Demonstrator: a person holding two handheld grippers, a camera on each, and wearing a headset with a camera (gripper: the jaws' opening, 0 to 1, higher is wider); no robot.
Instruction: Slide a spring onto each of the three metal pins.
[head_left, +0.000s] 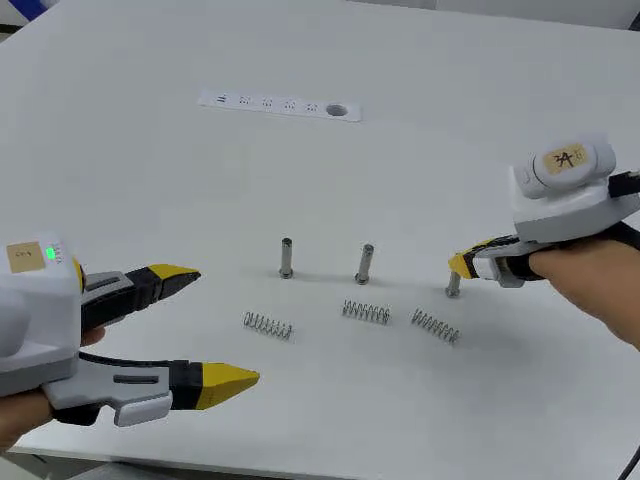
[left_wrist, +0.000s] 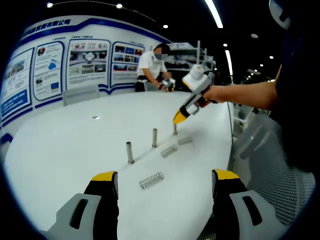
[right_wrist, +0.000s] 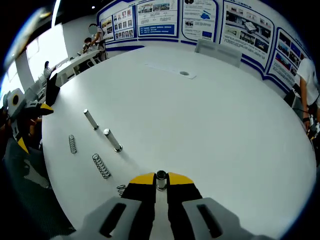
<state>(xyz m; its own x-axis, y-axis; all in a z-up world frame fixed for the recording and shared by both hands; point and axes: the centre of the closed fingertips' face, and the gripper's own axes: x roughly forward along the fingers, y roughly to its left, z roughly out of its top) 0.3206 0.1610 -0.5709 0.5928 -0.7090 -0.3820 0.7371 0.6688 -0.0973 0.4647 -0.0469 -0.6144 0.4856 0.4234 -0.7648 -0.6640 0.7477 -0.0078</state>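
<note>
Right gripper (head_left: 460, 266) clamped on rightmost pin (head_left: 453, 288); nearest spring (head_left: 435, 326) at pin's 7 o'clock on tabletop (head_left: 400, 160). Left gripper (head_left: 225, 325) jaws apart.

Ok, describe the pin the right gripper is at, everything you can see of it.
The right-hand pin is a short, slim cylinder of shiny grey metal, standing upright on the white table at the end of the row of three. The right gripper is shut on its top, a yellow tip on either side; its lower shaft shows below them. It carries no spring; the nearest spring lies flat beside it, not touching.
</note>
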